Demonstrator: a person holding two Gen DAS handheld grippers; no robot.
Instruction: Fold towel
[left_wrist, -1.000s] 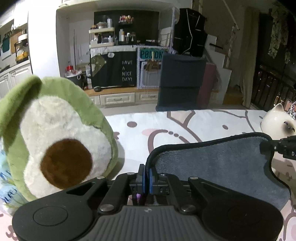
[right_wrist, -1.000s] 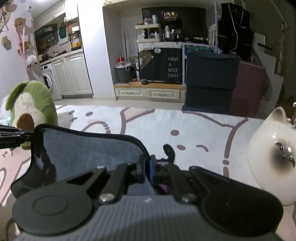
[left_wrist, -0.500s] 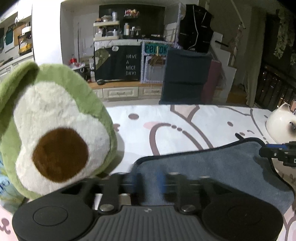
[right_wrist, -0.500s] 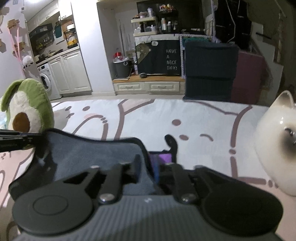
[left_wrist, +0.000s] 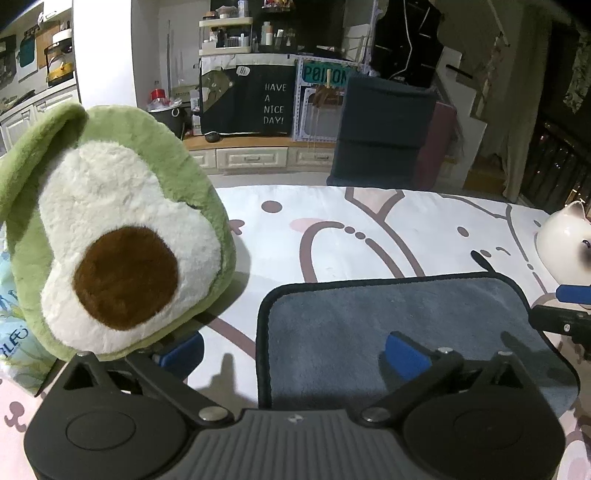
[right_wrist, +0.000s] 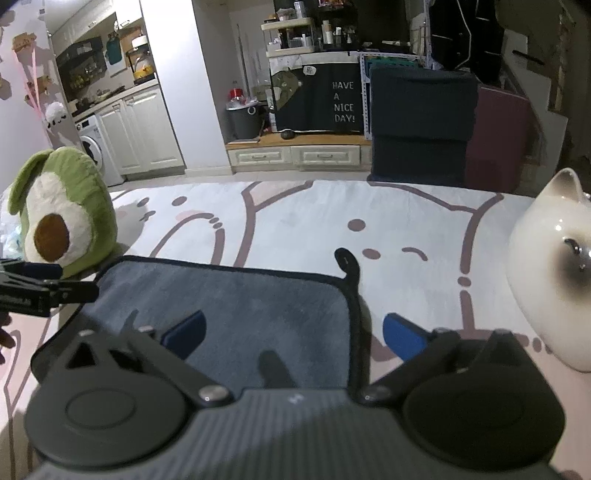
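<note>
A grey towel with a black hem lies flat, folded over, on the patterned white sheet; it also shows in the right wrist view. My left gripper is open over the towel's left edge, one blue pad on the towel, the other beside it. My right gripper is open over the towel's right edge, one blue pad on the towel, the other off it. The towel's hanging loop sticks out at the far right corner. Neither gripper holds anything.
A green avocado plush stands close to the left of the towel, also in the right wrist view. A white ceramic cat stands to the right. The sheet stretches beyond the towel; cabinets and dark furniture stand behind.
Both grippers were shut on the towel's raised edge a second ago. They have opened and let it go, and the towel now lies flat on the sheet.
</note>
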